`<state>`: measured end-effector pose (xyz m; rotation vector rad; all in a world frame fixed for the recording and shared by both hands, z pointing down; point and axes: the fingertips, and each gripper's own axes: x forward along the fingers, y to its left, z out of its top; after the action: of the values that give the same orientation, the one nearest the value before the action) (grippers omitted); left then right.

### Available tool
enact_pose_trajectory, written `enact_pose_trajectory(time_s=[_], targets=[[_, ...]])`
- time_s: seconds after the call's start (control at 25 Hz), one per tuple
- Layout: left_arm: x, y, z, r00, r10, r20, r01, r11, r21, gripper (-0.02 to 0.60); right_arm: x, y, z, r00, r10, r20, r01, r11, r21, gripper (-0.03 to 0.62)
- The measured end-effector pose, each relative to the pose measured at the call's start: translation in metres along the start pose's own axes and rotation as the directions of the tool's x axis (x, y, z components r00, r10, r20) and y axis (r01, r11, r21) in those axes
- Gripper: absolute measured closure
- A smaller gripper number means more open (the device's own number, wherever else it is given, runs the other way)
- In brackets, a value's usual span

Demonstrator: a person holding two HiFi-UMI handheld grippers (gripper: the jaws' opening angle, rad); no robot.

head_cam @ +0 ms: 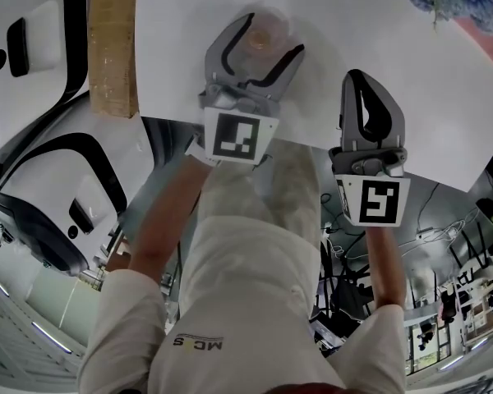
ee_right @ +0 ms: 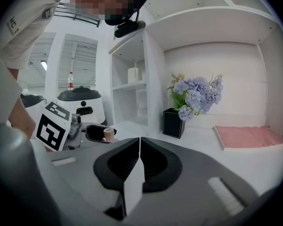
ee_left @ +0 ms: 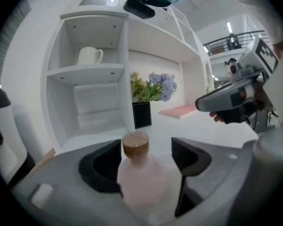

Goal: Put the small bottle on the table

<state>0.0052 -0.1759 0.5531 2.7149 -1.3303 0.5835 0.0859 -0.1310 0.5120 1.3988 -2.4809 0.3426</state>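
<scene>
- The white table (head_cam: 378, 72) carries the black vase (ee_left: 142, 115). All places below are given from that vase.
- The left gripper (head_cam: 267, 38) sits on the near side of the vase. Its jaws are spread wide, with a gap on each side of the small bottle (ee_left: 141, 178), so neither pad presses on it.
- The right gripper (ee_right: 139, 149) is held to the right of the vase in the left gripper view. Its jaws are together with nothing between them.
- The small bottle stands upright on the table, in front of the vase and well apart from it. On that showing, the task looks done.
- The bottle is likely light, with a smooth, round, pale pink body. Whether it is glass or plastic I cannot tell, so it should be treated as breakable and slippery.
- It is narrow and tall, so it would tip easily.
- The best hold is across the body at mid-height, below the brown cap (ee_left: 135, 145), not on the cap itself.
</scene>
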Motion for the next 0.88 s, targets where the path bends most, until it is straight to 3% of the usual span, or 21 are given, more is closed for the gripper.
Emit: enact_pose_trajectory(time_s=[0.2,0.4,0.52,0.76,0.88], targets=[[-0.013,0.006,0.010,0.999,0.046,0.008,-0.046,0.998,-0.036,0.249,-0.006,-0.004,0.013,1.000,-0.006,0.013,0.006,1.000,0.000,0.600],[-0.031,0.009,0.022,0.997,0.072,-0.007,-0.072,0.997,-0.006,0.261,-0.014,-0.008,0.023,0.999,-0.032,-0.001,0.032,0.999,-0.015,0.606],[-0.046,0.012,0.034,0.996,0.094,0.002,-0.094,0.995,-0.016,0.345,-0.020,-0.009,0.032,0.999,-0.043,0.000,0.043,0.999,-0.022,0.606],[-0.078,0.009,0.063,0.994,0.107,0.016,-0.107,0.994,-0.004,0.575,-0.038,-0.011,0.057,0.998,-0.056,0.016,0.057,0.998,-0.031,0.606],[-0.089,0.009,0.078,0.994,0.110,0.021,-0.108,0.992,-0.063,0.580,-0.047,-0.013,0.069,0.998,-0.062,0.021,0.062,0.998,-0.027,0.606]])
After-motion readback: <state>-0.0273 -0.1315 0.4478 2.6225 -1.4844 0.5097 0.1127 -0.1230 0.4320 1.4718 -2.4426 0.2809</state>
